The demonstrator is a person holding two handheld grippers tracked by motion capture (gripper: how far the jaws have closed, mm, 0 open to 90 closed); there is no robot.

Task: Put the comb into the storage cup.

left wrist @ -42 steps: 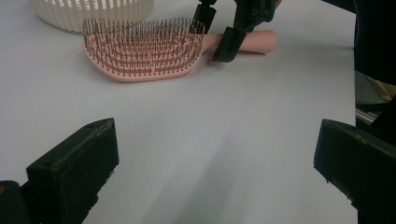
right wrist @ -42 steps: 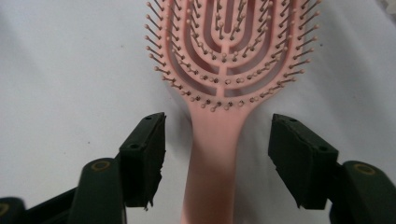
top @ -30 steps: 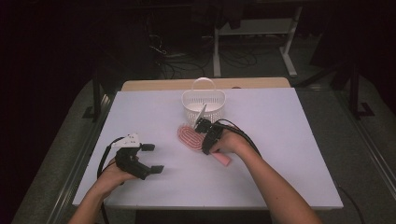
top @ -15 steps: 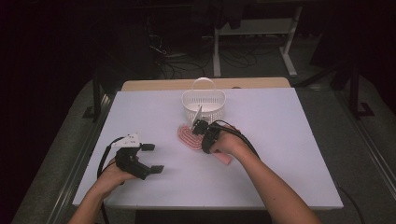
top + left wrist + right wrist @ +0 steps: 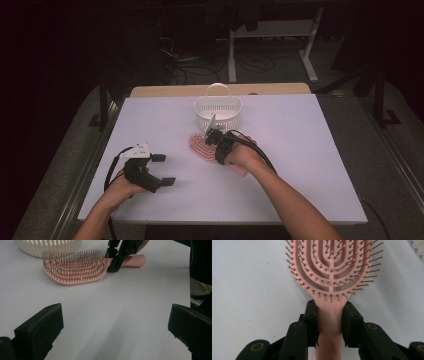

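The right gripper (image 5: 329,322) clamps the brush (image 5: 329,272) at its neck, likely for a level lift; it lies flat just near the basket (image 5: 218,108). The left gripper (image 5: 162,169) rests wide open, empty, on the surface (image 5: 300,150)

A white counter (image 5: 300,165) stands over a dark floor (image 5: 65,150). Beyond its far edge a wooden board (image 5: 165,91) shows, and farther back cables (image 5: 185,60) lie beside a white metal frame (image 5: 280,30).
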